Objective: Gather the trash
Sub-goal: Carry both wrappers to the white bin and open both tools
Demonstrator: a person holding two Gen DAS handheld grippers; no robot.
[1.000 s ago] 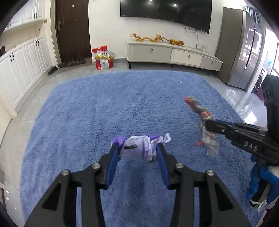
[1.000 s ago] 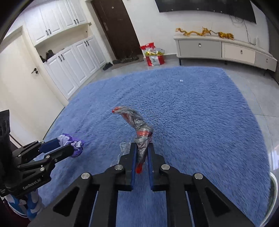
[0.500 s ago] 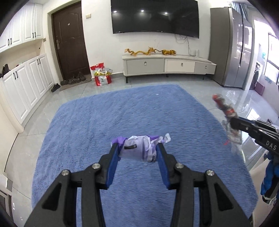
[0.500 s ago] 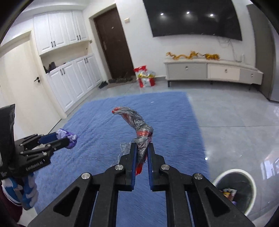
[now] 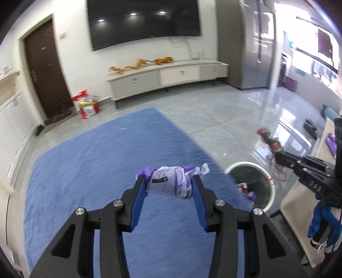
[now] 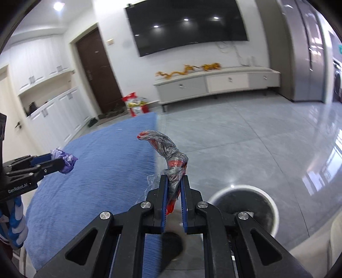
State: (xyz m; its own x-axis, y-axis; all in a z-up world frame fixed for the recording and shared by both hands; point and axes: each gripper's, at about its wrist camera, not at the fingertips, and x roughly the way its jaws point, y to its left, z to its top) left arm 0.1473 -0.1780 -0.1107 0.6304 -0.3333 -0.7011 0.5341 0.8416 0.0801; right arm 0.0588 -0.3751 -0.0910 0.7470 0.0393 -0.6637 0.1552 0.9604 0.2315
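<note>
A blue rug [image 5: 89, 171] covers the left part of a grey tiled floor [image 5: 224, 115]. A dark TV [image 5: 145, 19] hangs on the white wall above a long low cabinet [image 5: 168, 79], which carries gold dragon figures [image 5: 141, 64]. A brown door [image 5: 44, 70] stands to the left, with shoes at its foot and red gift bags [image 5: 87, 104] beside it. White cupboards [image 6: 55, 102] line the left wall. A steel fridge [image 5: 254, 49] stands at the right.

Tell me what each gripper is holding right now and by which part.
Left gripper clamps a crumpled purple wrapper across its two ends. Right gripper pinches a twisted clear-and-red wrapper by its lower end.
</note>
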